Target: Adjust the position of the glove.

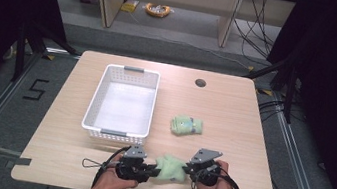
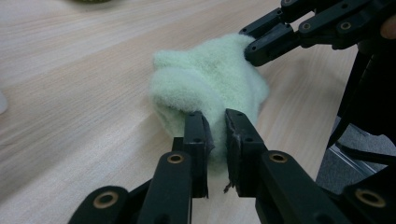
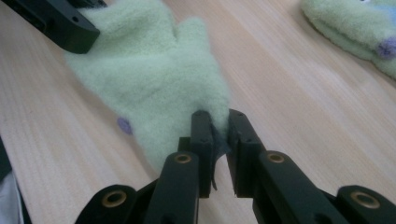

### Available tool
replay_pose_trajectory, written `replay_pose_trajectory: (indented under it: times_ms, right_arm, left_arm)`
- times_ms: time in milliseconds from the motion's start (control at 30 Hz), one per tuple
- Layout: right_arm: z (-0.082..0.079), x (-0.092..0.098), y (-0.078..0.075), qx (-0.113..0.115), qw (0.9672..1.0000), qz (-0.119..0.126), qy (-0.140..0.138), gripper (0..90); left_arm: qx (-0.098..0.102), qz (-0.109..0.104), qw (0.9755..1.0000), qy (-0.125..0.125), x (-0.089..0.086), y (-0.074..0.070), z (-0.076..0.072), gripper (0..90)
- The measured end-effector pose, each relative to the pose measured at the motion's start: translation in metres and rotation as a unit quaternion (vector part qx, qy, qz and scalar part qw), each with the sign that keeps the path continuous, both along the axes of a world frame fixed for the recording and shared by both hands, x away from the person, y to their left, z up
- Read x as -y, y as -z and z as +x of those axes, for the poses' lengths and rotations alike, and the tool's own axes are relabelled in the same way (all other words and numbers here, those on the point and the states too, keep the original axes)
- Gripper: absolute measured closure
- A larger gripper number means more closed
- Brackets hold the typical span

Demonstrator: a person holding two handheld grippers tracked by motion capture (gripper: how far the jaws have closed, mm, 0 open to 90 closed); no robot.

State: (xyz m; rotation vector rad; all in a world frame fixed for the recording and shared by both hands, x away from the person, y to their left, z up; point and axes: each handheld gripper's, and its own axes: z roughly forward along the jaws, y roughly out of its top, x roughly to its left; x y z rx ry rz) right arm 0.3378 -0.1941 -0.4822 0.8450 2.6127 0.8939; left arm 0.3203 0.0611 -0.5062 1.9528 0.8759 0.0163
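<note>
**Both grippers pinch one green sock**

I have the left gripper (image 1: 154,169) clamped narrow on one end of the fuzzy green sock (image 1: 170,168), and the right gripper (image 1: 190,169) pinching the other. The sock sits near the table's (image 1: 233,119) front edge, between my hands, below the white basket (image 1: 122,103). A second sock (image 1: 186,125) lies apart.
</note>
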Motion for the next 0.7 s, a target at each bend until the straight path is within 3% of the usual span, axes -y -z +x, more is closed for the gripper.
replay_pose_trajectory:
  times_ms: [367,500,633,700]
  right_arm:
    - [0.008,-0.001,0.006,-0.013,0.9998,-0.010,-0.010,82.1]
    - [0.007,-0.003,0.009,-0.017,0.9999,-0.004,0.001,81.9]
    - [0.009,-0.001,0.011,-0.009,0.9999,-0.004,-0.008,80.7]
    - [0.009,-0.002,0.011,-0.017,0.9998,-0.001,0.004,79.8]
  left_arm:
    - [-0.013,-0.001,0.9999,0.000,-0.002,0.007,0.002,78.7]
    - [-0.020,0.003,0.9998,0.002,-0.004,0.008,0.001,78.2]
    - [-0.019,0.004,0.9998,0.000,-0.005,0.010,0.001,75.2]
    - [-0.019,0.007,0.9998,-0.003,-0.006,0.010,0.001,73.2]
